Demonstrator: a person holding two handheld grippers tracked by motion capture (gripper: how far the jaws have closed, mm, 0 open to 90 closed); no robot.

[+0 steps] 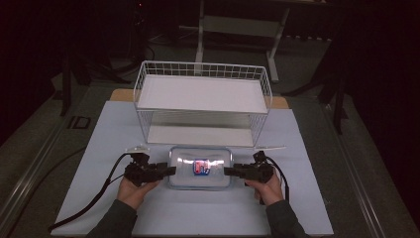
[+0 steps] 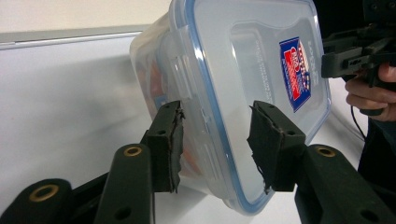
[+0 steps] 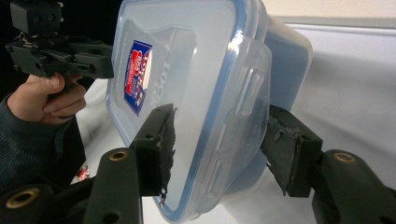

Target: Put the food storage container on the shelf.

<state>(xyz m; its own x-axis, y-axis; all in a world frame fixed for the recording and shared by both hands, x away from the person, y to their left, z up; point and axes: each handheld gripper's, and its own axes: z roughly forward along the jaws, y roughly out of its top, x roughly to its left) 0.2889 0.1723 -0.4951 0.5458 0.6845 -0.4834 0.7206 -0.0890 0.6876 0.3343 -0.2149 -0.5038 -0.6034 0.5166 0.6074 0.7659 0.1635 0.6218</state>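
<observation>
- Table (image 1: 307, 198): pale top, seen from above; everything stands on it, and the person's forearms enter from the near edge.
- Rack (image 1: 203, 101): white wire frame with two shelves, at the far middle of the table, just behind the box.
- Box (image 1: 200, 167): clear plastic, blue-rimmed lid, red-and-blue label on top; it lies flat on the table in front of the rack, between the two grippers, its short ends facing them.
- Left hand (image 1: 133, 191): palm under the gripper body, forearm angled in from the lower left, gripper held level and pointing inward at the box.
- Right hand (image 1: 267, 188): mirrored pose, forearm from the lower right, gripper level and pointing inward.
- Left gripper (image 2: 215, 135): jaws partly apart, one over the lid and one beside the wall below the rim, astride the box's left end and its latch; a gap shows at each pad, so nothing is clamped.
- Right gripper (image 3: 217, 144): jaws likewise astride the right end, one over the lid, one beside the wall below the latch; the pads sit very close to the plastic, and whether they press on it cannot be told.
- Stick (image 1: 271, 147): thin and white, on the table just beyond the right gripper.
</observation>
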